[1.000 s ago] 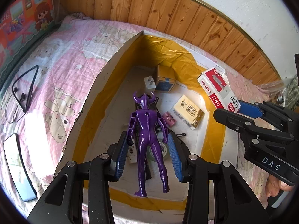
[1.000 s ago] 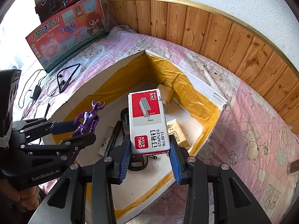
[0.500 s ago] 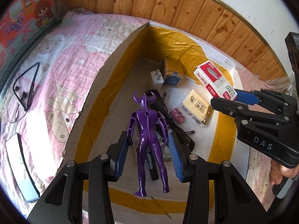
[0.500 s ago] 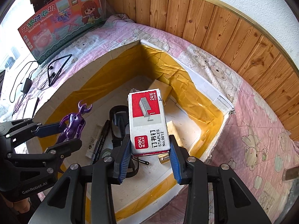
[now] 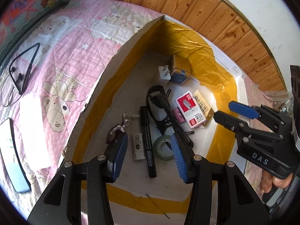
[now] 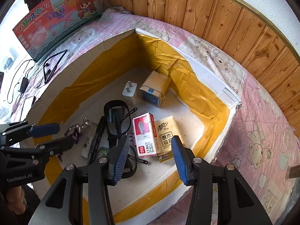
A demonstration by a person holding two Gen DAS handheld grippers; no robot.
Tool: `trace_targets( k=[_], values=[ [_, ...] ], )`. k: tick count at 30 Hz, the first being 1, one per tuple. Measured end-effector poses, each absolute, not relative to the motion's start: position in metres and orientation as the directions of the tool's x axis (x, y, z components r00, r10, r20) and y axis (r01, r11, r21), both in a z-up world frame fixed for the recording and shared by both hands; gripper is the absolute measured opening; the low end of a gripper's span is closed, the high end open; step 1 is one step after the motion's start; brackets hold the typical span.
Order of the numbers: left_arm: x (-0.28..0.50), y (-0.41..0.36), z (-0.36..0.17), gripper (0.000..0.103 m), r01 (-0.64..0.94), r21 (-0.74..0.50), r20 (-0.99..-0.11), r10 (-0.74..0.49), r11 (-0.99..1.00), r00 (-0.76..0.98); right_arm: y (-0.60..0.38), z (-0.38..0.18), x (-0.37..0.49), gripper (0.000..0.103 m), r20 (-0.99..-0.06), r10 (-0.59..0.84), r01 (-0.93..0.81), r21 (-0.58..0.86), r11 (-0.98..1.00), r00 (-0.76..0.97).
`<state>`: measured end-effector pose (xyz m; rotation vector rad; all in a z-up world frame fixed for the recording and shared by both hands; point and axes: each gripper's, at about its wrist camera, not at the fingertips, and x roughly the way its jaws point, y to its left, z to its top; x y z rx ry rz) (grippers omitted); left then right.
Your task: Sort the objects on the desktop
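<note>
Both grippers' jaws are opening, empty, above the box (image 6: 215, 78). Inside it the staple pack (image 6: 144, 135), printed "STAPLES No.0012", lies against the tissue pack (image 6: 166, 134); left gripper (image 5: 149, 155), right gripper (image 6: 150, 158).

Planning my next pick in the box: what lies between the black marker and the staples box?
In the left wrist view, black glasses and a small pink item lie between the marker and the staples box.
</note>
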<state>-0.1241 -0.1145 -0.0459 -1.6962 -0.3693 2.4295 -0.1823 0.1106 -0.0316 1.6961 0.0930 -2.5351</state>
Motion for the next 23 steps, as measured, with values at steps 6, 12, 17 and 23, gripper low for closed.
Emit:
trace_targets(
  k=[6,12,17,23],
  values=[
    [-0.114,-0.111,-0.028,0.051,-0.021,-0.227,-0.883,0.215,-0.974,-0.416,0.093,-0.021,-0.147,0.05,-0.935,-0.074,0.21,0.0,-0.978,-0.347],
    [-0.093,-0.102,-0.016,0.051,-0.06,-0.219,-0.853,0.221,-0.974,-0.473,0.073,-0.01,-0.103,0.05,-0.937,-0.084,0.293,-0.02,-0.956,-0.339],
    [-0.07,-0.096,0.002,0.062,-0.085,-0.258,-0.798,0.262,-0.962,-0.543,0.061,-0.005,-0.076,0.05,-0.935,-0.069,0.326,-0.051,-0.944,-0.348],
    [-0.054,-0.092,0.01,0.063,-0.092,-0.253,-0.789,0.26,-0.963,-0.556,0.055,-0.005,-0.053,0.05,-0.934,-0.051,0.347,-0.08,-0.935,-0.353]
  ],
)
